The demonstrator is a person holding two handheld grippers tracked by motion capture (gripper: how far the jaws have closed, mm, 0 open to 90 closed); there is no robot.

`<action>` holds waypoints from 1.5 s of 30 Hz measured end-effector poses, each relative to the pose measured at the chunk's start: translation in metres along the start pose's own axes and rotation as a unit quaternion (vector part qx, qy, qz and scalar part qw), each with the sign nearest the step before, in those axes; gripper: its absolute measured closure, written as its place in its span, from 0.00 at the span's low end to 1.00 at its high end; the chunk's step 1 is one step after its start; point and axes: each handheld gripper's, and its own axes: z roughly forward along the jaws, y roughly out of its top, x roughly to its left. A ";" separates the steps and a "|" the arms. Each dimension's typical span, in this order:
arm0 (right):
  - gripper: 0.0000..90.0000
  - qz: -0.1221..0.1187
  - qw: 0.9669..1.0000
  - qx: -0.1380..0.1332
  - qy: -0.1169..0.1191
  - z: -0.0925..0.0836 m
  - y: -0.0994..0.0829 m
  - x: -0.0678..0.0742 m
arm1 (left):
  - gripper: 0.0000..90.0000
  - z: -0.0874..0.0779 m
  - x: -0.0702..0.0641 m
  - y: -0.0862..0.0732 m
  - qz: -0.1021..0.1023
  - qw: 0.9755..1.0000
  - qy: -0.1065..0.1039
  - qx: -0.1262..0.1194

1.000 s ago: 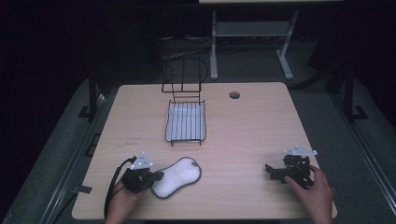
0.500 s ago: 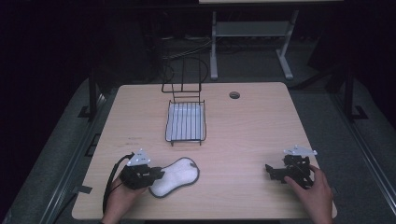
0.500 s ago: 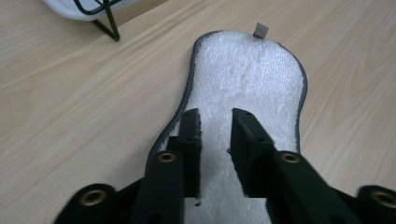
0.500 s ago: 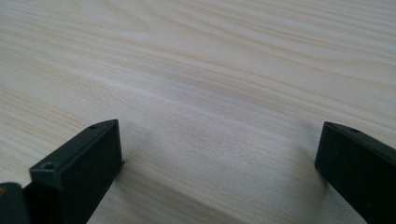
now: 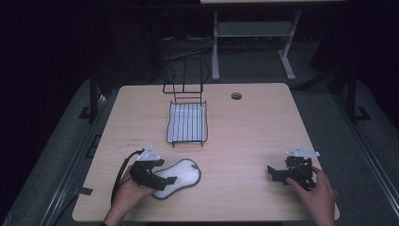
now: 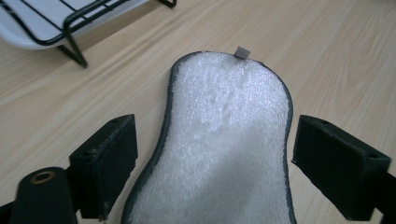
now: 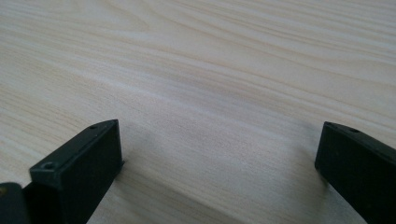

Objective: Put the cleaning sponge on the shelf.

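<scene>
Lying between left gripper (image 6: pixel 210 158): pad (image 6: pixel 224 140)

Wooden table (image 5: pixel 249 141): rack (image 5: pixel 187 123), pad (image 5: pixel 181 175)

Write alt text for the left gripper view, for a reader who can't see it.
A white fluffy pad with a dark grey edge lies flat on a light wooden table, between the two open black jaws of the left gripper, which have just been opening and do not press on it. A wire rack stands at the top left.
</scene>
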 end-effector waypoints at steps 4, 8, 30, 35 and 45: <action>0.00 0.000 1.000 0.000 0.000 0.000 0.000 0.000 | 0.14 0.005 0.000 0.001 0.011 1.000 -0.007 0.006; 0.00 0.000 1.000 0.000 0.000 0.000 0.000 0.000 | 0.14 0.010 0.001 0.001 0.020 1.000 -0.001 0.011; 0.00 0.000 1.000 0.000 0.000 0.000 0.000 0.000 | 0.14 0.027 -0.001 -0.003 0.044 0.998 0.001 0.041; 0.00 0.000 1.000 0.000 0.000 0.000 0.000 0.000 | 0.14 0.028 -0.003 -0.004 0.048 0.998 0.002 0.041; 0.00 0.000 1.000 0.000 0.000 0.000 0.000 0.000 | 0.18 0.027 0.000 -0.002 0.041 0.997 -0.016 0.057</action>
